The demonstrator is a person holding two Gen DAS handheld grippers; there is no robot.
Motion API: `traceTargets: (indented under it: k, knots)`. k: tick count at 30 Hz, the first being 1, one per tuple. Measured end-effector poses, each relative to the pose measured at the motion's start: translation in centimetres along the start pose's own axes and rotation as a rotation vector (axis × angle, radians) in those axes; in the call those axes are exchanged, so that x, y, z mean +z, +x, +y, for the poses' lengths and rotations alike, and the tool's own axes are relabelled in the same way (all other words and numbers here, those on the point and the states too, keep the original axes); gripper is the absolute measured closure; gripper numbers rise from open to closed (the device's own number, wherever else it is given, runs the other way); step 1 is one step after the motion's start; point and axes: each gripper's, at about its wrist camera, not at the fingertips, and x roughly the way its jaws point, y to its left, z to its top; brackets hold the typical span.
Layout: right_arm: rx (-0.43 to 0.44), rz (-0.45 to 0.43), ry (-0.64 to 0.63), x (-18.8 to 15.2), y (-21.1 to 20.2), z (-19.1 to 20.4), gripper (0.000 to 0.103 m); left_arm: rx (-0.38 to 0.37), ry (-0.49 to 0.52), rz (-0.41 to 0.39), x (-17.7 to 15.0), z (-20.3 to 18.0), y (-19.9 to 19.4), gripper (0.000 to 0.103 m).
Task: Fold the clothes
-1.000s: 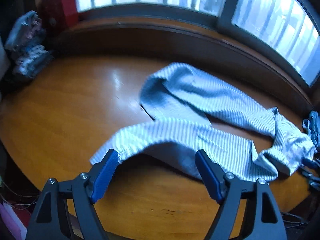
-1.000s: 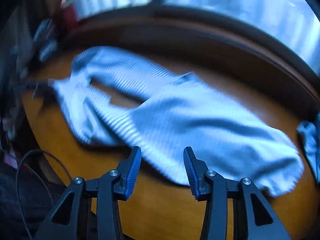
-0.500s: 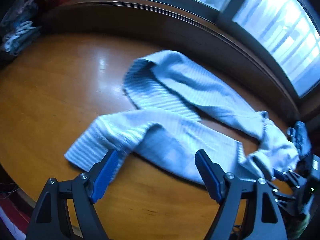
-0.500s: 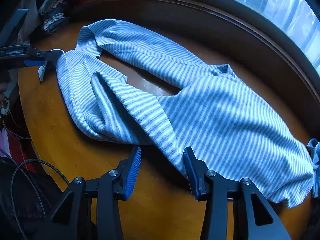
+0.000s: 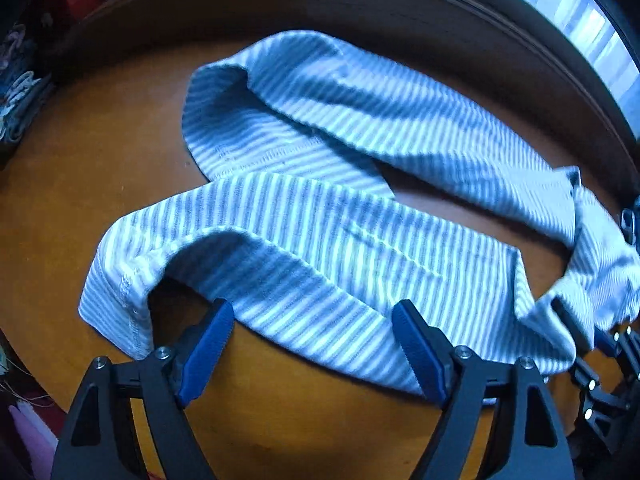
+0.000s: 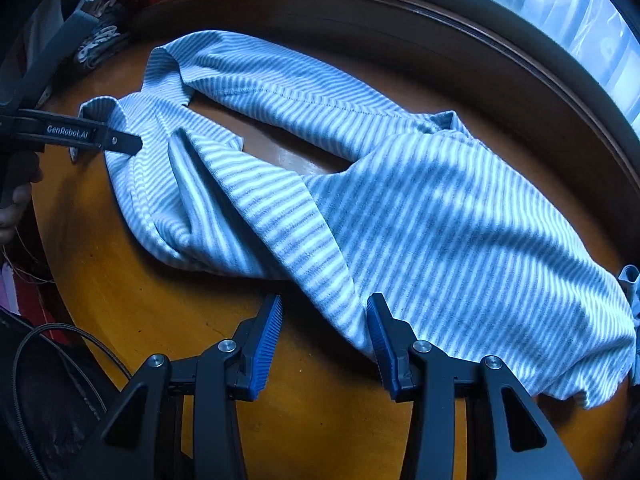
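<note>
My left jaws [image 5: 310, 344] stood wide open over the near hem of the striped garment [image 5: 360, 184], which lay crumpled across the wooden worktop [image 5: 100, 160]. My right jaws [image 6: 324, 340] were open too, straddling a raised fold at the other end, gripping nothing. I judged the risk plain: closing there could pinch two layers together, or only the top one, and lifting would drag the twist along instead of flattening it. I couldn't tell sleeves from body in that heap. The far right edge was cut off, and the bundle [image 6: 96, 40] in the dark corner stayed unreadable.
</note>
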Motion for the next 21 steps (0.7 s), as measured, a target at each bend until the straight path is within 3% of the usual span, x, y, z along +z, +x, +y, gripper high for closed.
traceTargets:
  k: [1,2,3,4,7,9,11,13,16,19,21]
  knots:
    - [-0.006,-0.010,-0.003,0.1,0.0,0.0,0.070,0.032,0.015,-0.025,0.1,-0.1,-0.2,0.056]
    - [-0.015,-0.020,-0.007,0.2,0.0,-0.1,0.093,0.050,0.026,-0.043,0.3,-0.1,-0.5,0.076]
    - [-0.038,-0.037,-0.009,0.5,-0.4,-0.3,0.097,0.047,0.017,-0.047,0.7,0.3,-0.7,0.088]
    - [-0.054,-0.069,0.004,0.9,-1.1,-0.8,0.097,0.039,-0.012,-0.044,1.1,1.1,-0.9,0.091]
    - [-0.039,-0.193,0.106,1.7,-5.2,-3.1,0.099,0.067,-0.092,-0.076,1.9,3.7,-2.3,0.092]
    - [0.028,-0.250,0.134,1.5,-8.0,-4.1,0.098,0.100,-0.124,-0.112,1.8,5.6,-3.7,0.092]
    - [0.108,-0.273,0.124,1.0,-10.0,-4.2,0.098,0.086,-0.157,-0.142,1.4,7.4,-5.0,0.092]
    - [0.167,-0.231,0.066,0.1,-10.1,-2.9,0.098,0.025,-0.148,-0.180,0.9,8.5,-5.9,0.089]
    - [0.185,-0.087,-0.020,-1.6,-7.3,-0.4,0.098,-0.094,-0.071,-0.142,-0.1,9.1,-5.9,0.084]
    - [0.223,0.046,0.032,-2.8,-3.3,0.1,0.097,-0.221,-0.035,-0.107,-1.6,9.2,-6.4,0.084]
    - [0.226,0.073,0.094,-2.8,-2.2,-0.4,0.092,-0.325,-0.009,-0.096,-2.5,8.9,-7.3,0.084]
